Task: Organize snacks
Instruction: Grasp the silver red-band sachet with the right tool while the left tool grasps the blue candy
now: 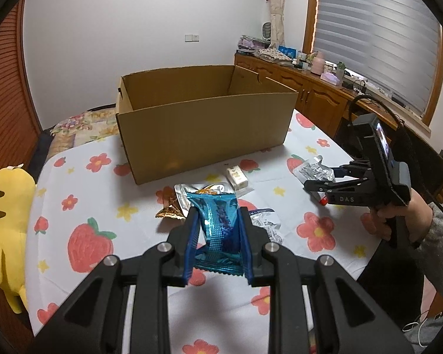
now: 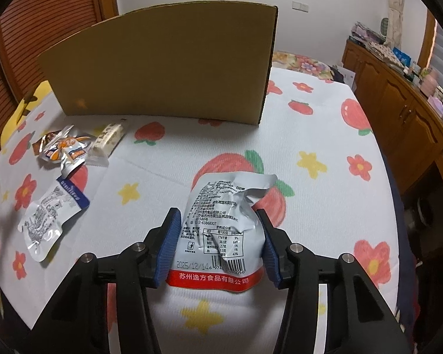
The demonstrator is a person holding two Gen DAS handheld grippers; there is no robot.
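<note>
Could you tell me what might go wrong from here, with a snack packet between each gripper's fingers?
1. The left gripper pinches the blue packet crumpled, so it could slip out on the way to the box.
2. The silver packet is wide and puffy between the right gripper pads; the grip may be shallow or crush it.
3. The box wall is tall; a low carry could hit it.

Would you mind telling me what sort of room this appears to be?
Probably a home bedroom: a strawberry-print bedsheet under the cardboard box, wooden cabinets beneath a blinded window.
</note>
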